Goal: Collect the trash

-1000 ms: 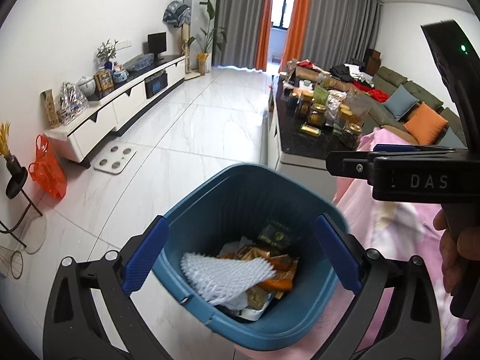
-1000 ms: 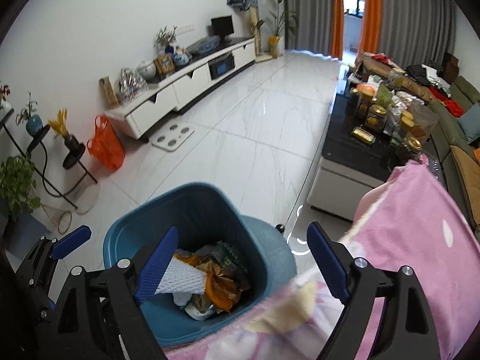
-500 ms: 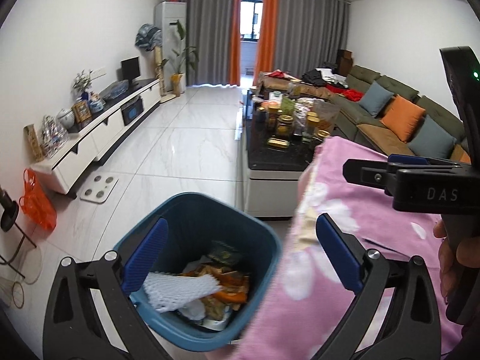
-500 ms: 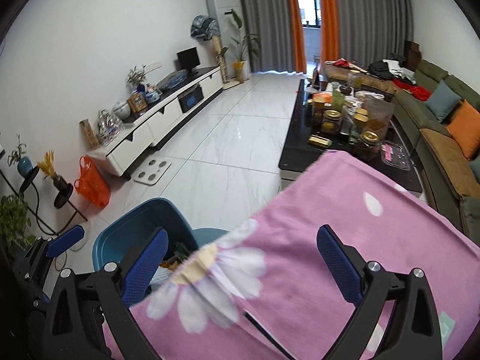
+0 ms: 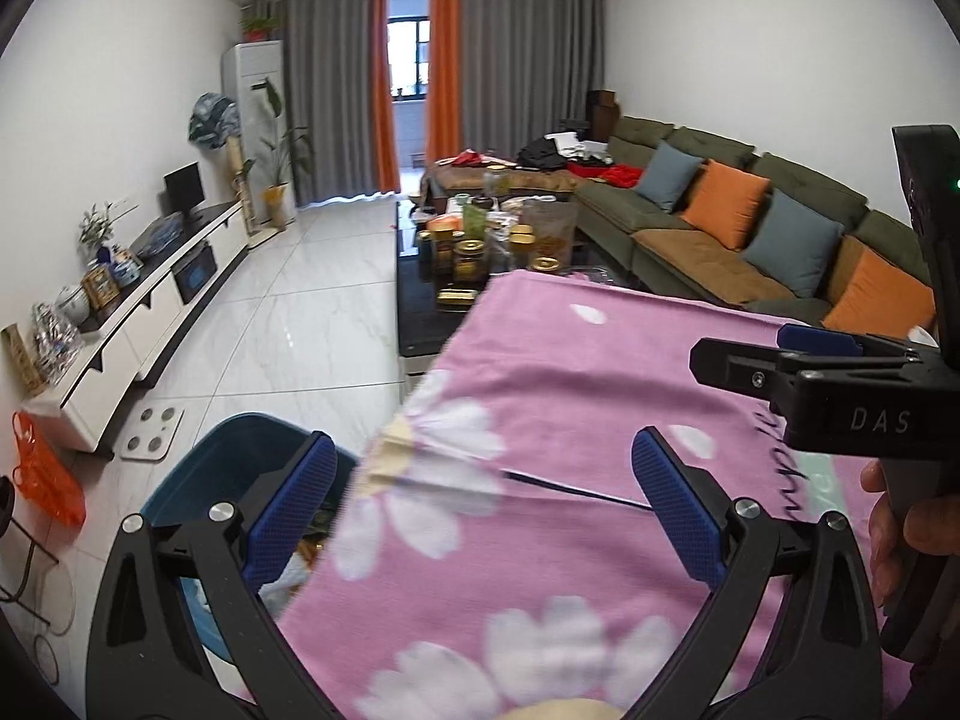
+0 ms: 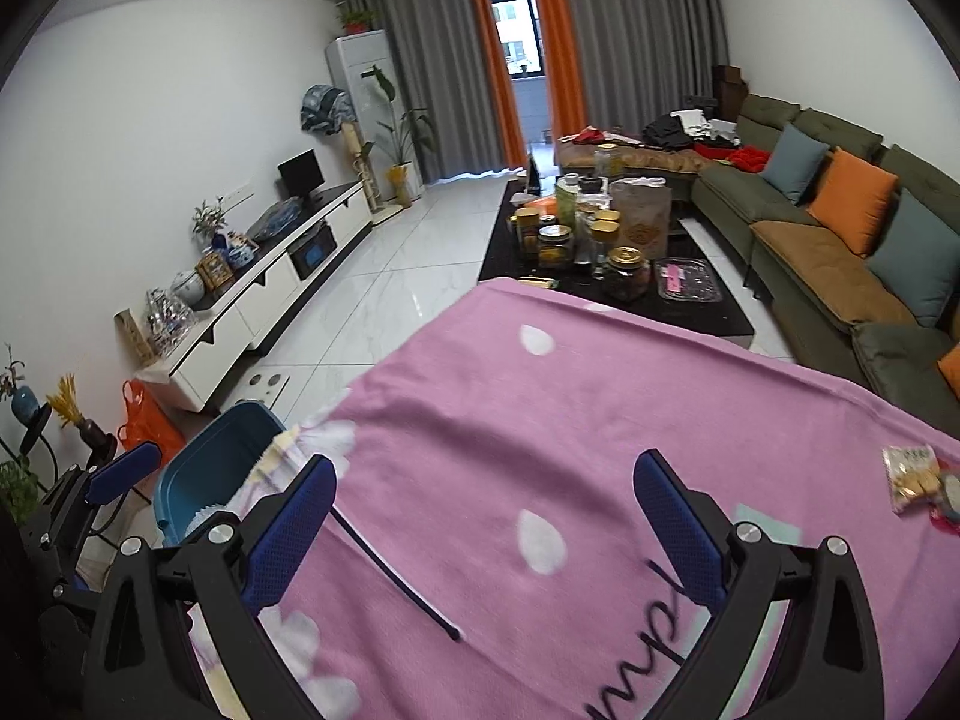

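Observation:
A blue trash bin [image 5: 234, 456] with wrappers inside stands on the floor at the left edge of a pink flowered cloth [image 5: 570, 420]; it also shows in the right wrist view [image 6: 216, 468]. My left gripper [image 5: 480, 516] is open and empty above the cloth's left corner. My right gripper [image 6: 486, 534] is open and empty over the cloth. A snack wrapper [image 6: 912, 477] lies on the cloth at the far right. A thin dark stick [image 6: 396, 576] lies on the cloth between my right fingers. The right gripper also shows in the left wrist view [image 5: 804, 360].
A black coffee table [image 6: 606, 264] crowded with jars stands beyond the cloth. A green sofa [image 6: 840, 228] with cushions runs along the right. A white TV cabinet [image 6: 258, 288] lines the left wall. An orange bag [image 5: 45, 477] sits on the white tiled floor.
Both grippers have swung up and right, away from the bin and over the pink cloth. The bin has slid to the lower left of both views.

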`<state>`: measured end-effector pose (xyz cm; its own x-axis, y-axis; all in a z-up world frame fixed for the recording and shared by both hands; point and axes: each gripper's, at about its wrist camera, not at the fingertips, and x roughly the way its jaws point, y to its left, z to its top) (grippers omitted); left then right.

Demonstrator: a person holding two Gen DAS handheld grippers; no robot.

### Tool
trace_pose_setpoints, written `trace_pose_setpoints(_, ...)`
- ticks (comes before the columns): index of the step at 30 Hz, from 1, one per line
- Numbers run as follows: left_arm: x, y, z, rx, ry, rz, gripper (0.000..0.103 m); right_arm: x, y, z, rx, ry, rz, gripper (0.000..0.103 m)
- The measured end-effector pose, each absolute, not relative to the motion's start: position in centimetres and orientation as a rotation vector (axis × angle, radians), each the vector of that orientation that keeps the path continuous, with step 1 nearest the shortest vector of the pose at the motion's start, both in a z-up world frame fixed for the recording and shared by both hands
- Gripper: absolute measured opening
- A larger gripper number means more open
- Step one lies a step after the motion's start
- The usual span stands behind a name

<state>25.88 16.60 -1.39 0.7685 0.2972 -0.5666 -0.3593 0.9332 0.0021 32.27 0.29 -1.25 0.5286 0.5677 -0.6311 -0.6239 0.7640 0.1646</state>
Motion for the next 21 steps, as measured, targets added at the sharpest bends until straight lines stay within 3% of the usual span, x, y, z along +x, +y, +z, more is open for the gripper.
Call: trace_pose_setpoints(21, 21.1, 4.3, 0.2, -0.018, 0.538, 0.117, 0.097, 24.9, -13.4, -1.1, -0.004, 0.619, 0.488, 0.096)
